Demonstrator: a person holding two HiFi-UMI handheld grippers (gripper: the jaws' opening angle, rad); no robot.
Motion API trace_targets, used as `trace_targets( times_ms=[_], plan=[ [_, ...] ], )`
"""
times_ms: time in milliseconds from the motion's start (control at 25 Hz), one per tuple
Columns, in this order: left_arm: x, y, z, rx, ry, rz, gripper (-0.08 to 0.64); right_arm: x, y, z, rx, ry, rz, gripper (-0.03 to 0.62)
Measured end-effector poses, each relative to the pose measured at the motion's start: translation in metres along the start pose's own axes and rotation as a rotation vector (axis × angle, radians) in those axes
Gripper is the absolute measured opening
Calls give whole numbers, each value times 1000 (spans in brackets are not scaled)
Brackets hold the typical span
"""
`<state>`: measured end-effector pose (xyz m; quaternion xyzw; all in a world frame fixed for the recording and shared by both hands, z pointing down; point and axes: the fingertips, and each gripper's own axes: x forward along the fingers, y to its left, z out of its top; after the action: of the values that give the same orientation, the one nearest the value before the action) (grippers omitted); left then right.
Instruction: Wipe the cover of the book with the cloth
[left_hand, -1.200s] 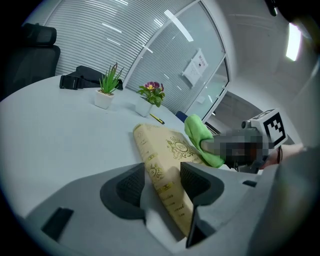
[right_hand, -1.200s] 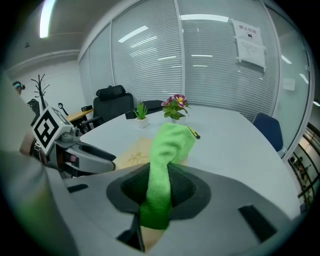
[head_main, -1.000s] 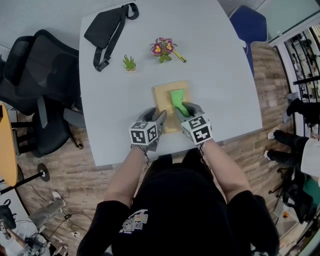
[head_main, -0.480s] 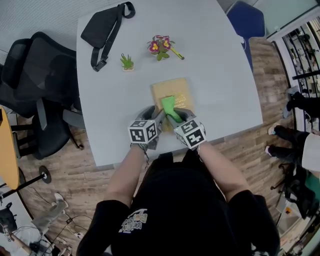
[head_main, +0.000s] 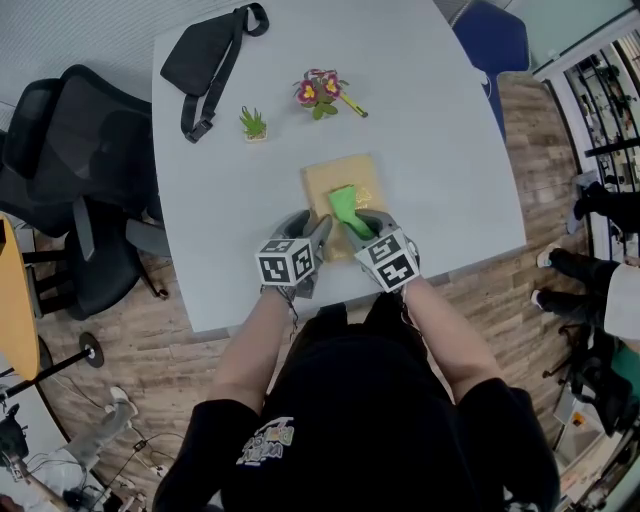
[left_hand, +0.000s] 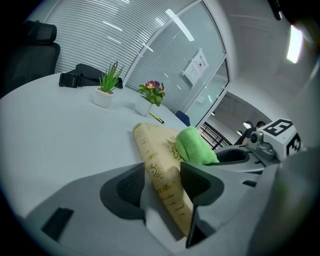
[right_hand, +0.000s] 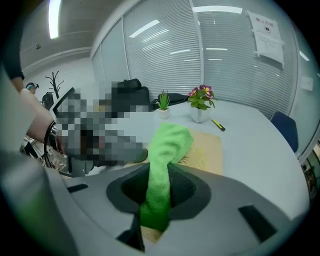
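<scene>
1. Lettering in gilt runs down the spine of the tan book (left_hand: 161, 175), with gold ornaments between the lines, but it is too blurred for me to read. A gold emblem sits on the cover. The paper notice (left_hand: 196, 67) on the glass wall has print too small to make out.
2. My left gripper (head_main: 312, 235) pinches the book at its near left corner. The spine fills the gap between the two pads, so the jaws stand only as far apart as the book is thick.
3. My right gripper (right_hand: 160, 189) has its jaws pressed together on a green cloth (right_hand: 167, 145). The cloth's bunched free end reaches forward and rests on the cover, about mid-cover.
4. In the head view the book lies on the white table (head_main: 450, 150) at the centre of the frame, just above both grippers. Its long axis runs up the frame, leaning slightly right. The spine is on the left, and the near short edge is at my jaws.
5. Well apart from the book, toward the top of that frame, stand a small potted succulent (head_main: 255, 125) and a potted flowering plant (head_main: 320, 92). A yellow pen (head_main: 352, 105) lies just beside the flowers. A black sling bag (head_main: 210, 55) lies at the upper left.
</scene>
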<state>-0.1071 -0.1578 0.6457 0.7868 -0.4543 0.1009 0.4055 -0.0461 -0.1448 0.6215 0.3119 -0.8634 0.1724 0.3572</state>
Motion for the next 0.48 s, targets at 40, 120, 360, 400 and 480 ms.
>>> trace_targets(
  times_ms=[40,120,360,400,480],
  plan=[
    [0,0,0,-1,-1,0,225,-1,-5,-1,10,-4,-10,98],
    [0,0,0,-2,-2,-1,225,-4,-18,-3,39,-13,-34,98],
    [0,0,0,-2,-4,-1,225,-14,-56,-11,139,-21,-103,98],
    [0,0,0,-2,-5,-1,225,-16,-61,-12,150,-21,-113,98],
    [0,0,0,-1,-4,0,225,-18,-71,-13,163,-20,-138,98]
  ],
)
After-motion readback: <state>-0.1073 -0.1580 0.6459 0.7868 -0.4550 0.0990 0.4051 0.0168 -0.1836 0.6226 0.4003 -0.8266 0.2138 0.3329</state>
